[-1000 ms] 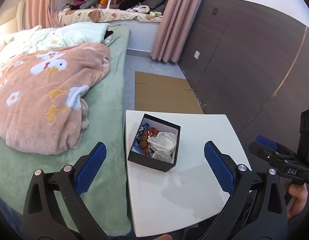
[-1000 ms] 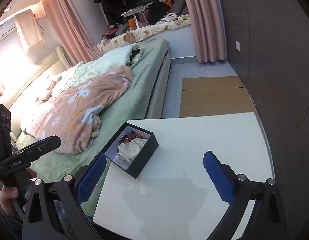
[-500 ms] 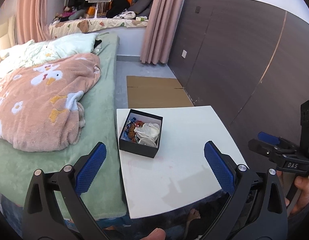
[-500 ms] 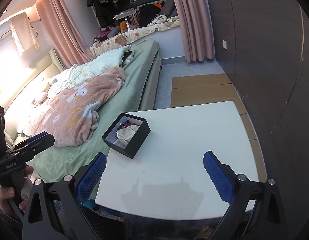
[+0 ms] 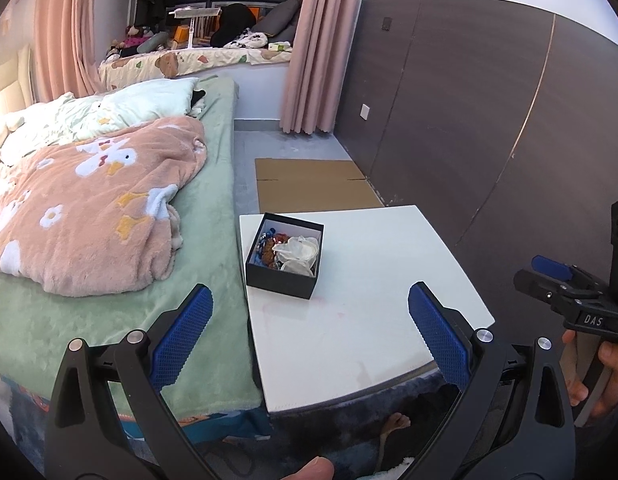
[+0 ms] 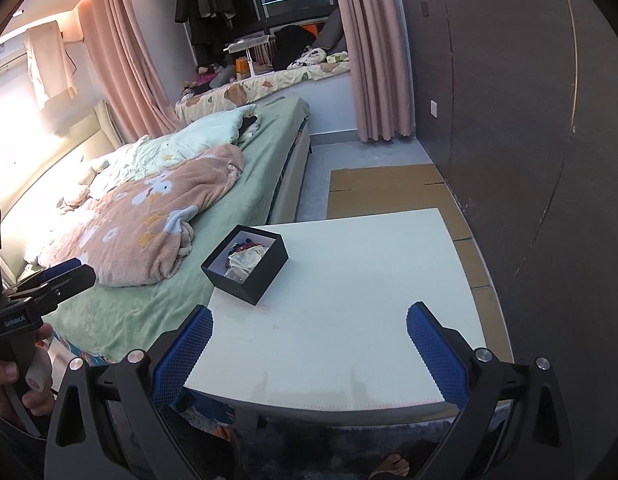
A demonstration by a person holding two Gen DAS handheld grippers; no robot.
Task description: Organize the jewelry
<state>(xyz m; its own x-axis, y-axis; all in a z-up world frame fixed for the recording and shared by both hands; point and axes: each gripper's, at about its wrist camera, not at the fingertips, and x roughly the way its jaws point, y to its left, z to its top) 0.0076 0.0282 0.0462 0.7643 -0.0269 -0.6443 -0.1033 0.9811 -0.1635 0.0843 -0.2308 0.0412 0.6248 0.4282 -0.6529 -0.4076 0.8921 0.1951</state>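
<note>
Both grippers drawn back from the jewelry box

Pulled away since the earlier frames, both cameras now see more of the white table [image 5: 361, 320] and its near edge, with the black box [image 5: 284, 255] smaller in view. That open box sits near the table's far left corner, close beside the bed [image 5: 213, 300], and holds the jewelry [image 5: 271, 249] (beads in red, brown and blue, bunched next to pale crumpled bags); no piece lies loose on the table that I can see. Left hand-held gripper [image 5: 309, 326] and right hand-held gripper [image 6: 309, 344] each hover short of the table with jaws spread wide and nothing between them. This fits either sorting about to start or everything already gathered in
</note>
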